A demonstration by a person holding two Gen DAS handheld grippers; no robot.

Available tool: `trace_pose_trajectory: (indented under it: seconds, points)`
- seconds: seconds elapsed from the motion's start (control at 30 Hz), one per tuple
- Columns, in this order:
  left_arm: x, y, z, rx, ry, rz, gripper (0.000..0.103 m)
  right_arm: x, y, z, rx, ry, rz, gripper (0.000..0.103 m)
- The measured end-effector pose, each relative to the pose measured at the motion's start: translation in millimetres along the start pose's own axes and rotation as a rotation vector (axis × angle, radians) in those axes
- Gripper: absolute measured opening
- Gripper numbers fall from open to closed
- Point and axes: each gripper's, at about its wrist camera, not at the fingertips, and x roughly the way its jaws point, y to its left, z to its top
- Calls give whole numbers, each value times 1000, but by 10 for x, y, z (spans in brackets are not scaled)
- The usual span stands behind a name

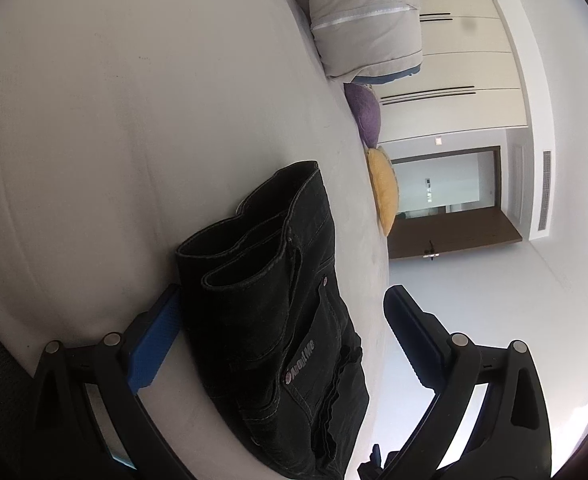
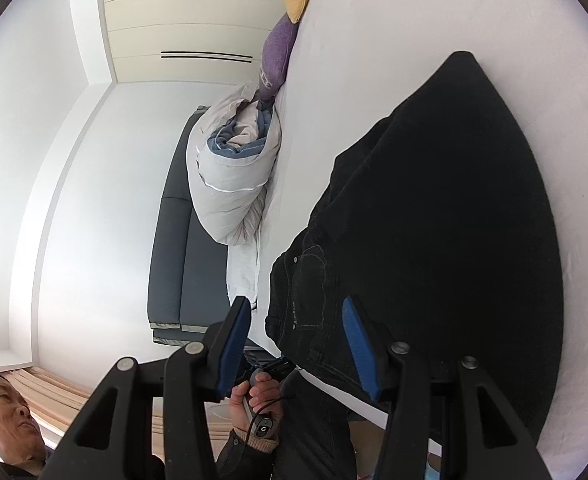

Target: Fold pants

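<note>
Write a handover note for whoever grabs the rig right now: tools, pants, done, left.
Left tool: open, fingers either side of the folded black denim pants, not clamping.
Right tool: part open, pads apart with the pants' edge between them; grip unclear.
Pants: on the white bed sheet near its edge, stacked in several layers, hems visible on top.
Done: legs folded over into a bundle.
Left: probably square up the bundle or make a last fold, then let go.
</note>
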Motion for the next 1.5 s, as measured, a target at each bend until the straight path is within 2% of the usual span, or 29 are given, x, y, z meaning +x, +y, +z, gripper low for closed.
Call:
trace_pose_trajectory:
  seconds: [0.07,0.13,0.2,0.27,0.43,0.5,0.6,0.73,0.77,0.83,0.9,1.03,1.1,1.13,1.17,1.3,1.4,1.5]
  points:
    - [93,-93,9,-5,3,-5,93,23,23,30,0,3,2,53]
    - [122,-85,11,-23,14,-9,75,70,42,57,-4,10,-4,53]
    - [197,-30,8,-60,34,-19,49,90,63,80,-14,27,-7,53]
    - [261,24,-11,-89,50,-1,39,157,93,108,-28,47,-15,53]
    - [333,2,-54,-103,57,-7,33,336,115,166,-43,86,-53,53]
    - [337,6,-72,-115,59,-7,23,427,112,192,-48,104,-87,53]
    - [322,46,-99,-142,50,-14,17,570,94,209,-58,146,-142,53]
    - [291,-12,-135,-120,35,-1,15,737,13,214,-57,192,-238,53]
    - [280,-65,-152,-100,32,5,14,789,-52,206,-45,215,-286,52]
    - [279,-196,-171,-55,27,22,14,835,-128,189,-48,231,-316,48]
    - [266,-391,-192,9,23,38,13,811,-155,186,-42,216,-302,48]
    - [309,-1042,-323,223,32,63,13,763,-162,158,-52,195,-288,48]
    - [355,-1430,-482,346,48,65,13,665,-129,166,-20,168,-276,54]
    - [400,-1646,-597,420,62,64,13,598,-103,167,-6,148,-244,62]
    - [474,-1881,-759,508,83,65,13,511,-72,181,-2,126,-203,66]
    - [938,-2473,-1569,778,207,57,13,168,-43,305,33,64,-87,70]
    - [1309,-2565,-2307,985,299,96,13,-50,-65,398,49,33,-54,73]
    - [1487,-2477,-2851,1133,360,155,13,-212,-94,423,45,32,-38,76]
